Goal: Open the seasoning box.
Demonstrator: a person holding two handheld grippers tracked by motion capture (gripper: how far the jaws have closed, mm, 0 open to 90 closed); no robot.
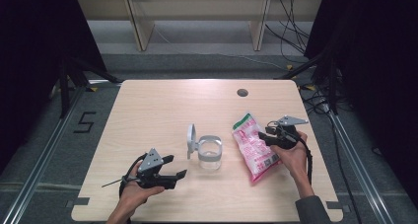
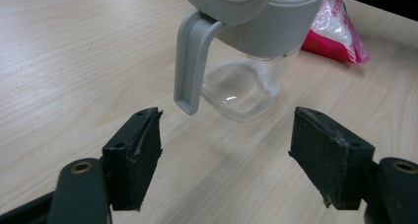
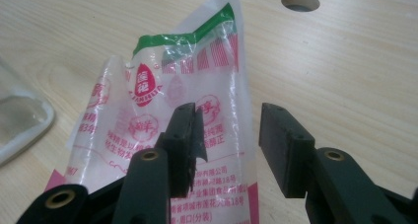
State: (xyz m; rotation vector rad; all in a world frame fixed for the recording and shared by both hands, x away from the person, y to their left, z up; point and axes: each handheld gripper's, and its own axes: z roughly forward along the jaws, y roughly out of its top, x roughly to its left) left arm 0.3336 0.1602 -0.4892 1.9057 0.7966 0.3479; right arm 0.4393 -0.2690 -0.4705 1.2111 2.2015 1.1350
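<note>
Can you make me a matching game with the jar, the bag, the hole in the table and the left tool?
Things:
1. jar
2. bag
3. hole
4. left tool

Descriptions:
A. pink and white, lying flat
B. open, nothing between its jaws
C. clear, grey lid flipped up
D. round, near the table's far edge

Pairs: 1-C, 2-A, 3-D, 4-B

On table [image 1: 148, 105]: one clear jar [image 1: 210, 155] with one grey hinged lid [image 1: 190, 140]; one pink-and-white printed packet [image 1: 254, 146]; one round hole [image 1: 242, 92]. Handheld grippers: two, left gripper [image 1: 175, 167] and right gripper [image 1: 264, 135].
</note>
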